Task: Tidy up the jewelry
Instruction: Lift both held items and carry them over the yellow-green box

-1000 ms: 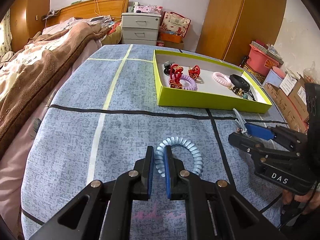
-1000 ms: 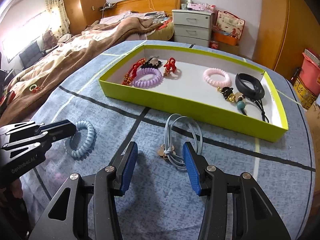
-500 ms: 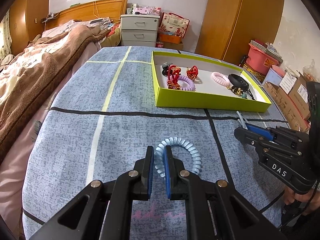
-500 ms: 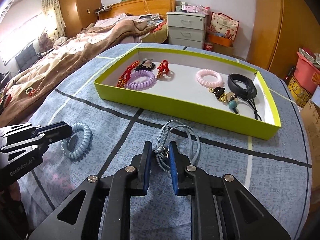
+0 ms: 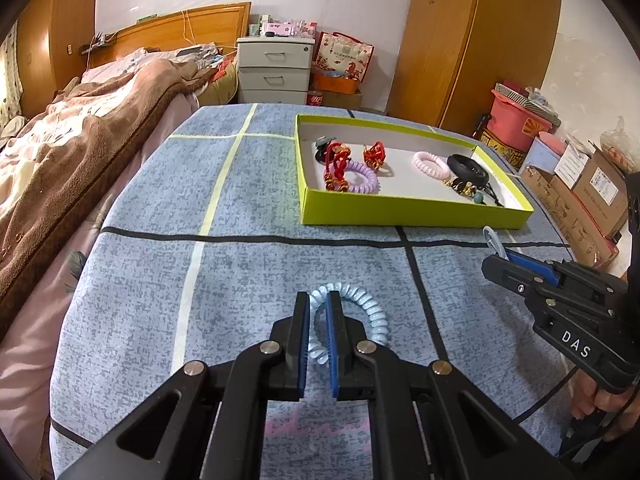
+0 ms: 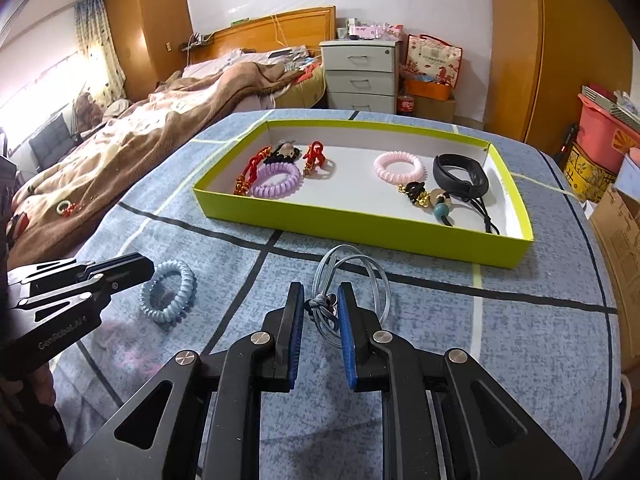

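Observation:
My left gripper (image 5: 317, 300) is shut on a pale blue spiral hair tie (image 5: 362, 304), which also shows in the right wrist view (image 6: 168, 290), just above the blue-grey cloth. My right gripper (image 6: 321, 294) is shut on the knot of a grey-blue cord bracelet (image 6: 352, 264); the bracelet's loop sticks out of that gripper in the left wrist view (image 5: 490, 238). The lime-green tray (image 6: 360, 228) lies beyond both, holding red knot charms (image 6: 316, 156), a purple spiral tie (image 6: 276, 180), a pink spiral tie (image 6: 398, 166) and a black band (image 6: 460, 172).
A bed with a brown blanket (image 6: 140, 132) runs along the left side. A grey drawer unit (image 6: 360, 76) and bags stand behind the table. Boxes and a red bin (image 5: 516, 120) are at the right. The tray's middle floor is bare white.
My right gripper closed on the cord bracelet's knot and lifted it slightly. My left gripper stayed shut on the blue spiral tie and rose a little.

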`<control>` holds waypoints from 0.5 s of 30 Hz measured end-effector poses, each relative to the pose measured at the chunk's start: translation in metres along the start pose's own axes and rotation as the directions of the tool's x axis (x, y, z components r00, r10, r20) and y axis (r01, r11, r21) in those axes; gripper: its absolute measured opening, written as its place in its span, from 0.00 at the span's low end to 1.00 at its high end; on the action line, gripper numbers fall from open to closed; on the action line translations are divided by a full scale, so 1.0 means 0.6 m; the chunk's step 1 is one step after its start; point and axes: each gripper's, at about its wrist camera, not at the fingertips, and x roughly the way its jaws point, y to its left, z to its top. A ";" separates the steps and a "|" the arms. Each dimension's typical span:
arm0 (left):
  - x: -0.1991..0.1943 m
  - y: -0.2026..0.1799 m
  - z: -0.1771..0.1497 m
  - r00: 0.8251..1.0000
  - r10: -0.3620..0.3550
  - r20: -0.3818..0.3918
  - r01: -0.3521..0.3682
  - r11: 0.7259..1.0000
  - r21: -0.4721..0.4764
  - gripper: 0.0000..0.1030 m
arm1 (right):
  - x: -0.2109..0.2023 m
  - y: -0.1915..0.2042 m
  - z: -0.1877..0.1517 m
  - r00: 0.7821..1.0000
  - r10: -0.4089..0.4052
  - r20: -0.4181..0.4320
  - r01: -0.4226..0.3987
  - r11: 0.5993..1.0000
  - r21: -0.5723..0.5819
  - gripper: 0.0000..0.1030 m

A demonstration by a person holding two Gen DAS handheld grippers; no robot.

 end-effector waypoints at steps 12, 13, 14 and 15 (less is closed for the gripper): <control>-0.001 0.008 0.002 1.000 -0.003 -0.014 0.003 1.000 0.017 0.06 | -0.021 -0.010 0.001 0.999 0.006 0.031 -0.007 1.000 0.021 0.17; 0.003 0.011 -0.001 1.000 0.004 -0.022 -0.004 1.000 0.012 0.06 | -0.020 -0.010 0.001 0.999 0.008 0.031 -0.008 1.000 0.023 0.17; 0.007 0.014 -0.003 0.999 0.004 -0.034 -0.003 1.000 0.007 0.06 | -0.020 -0.010 0.001 1.000 0.008 0.030 -0.008 1.000 0.025 0.17; 0.011 0.016 -0.004 0.999 0.000 -0.045 0.000 1.000 0.006 0.07 | -0.020 -0.010 0.001 1.000 0.008 0.030 -0.009 1.000 0.026 0.17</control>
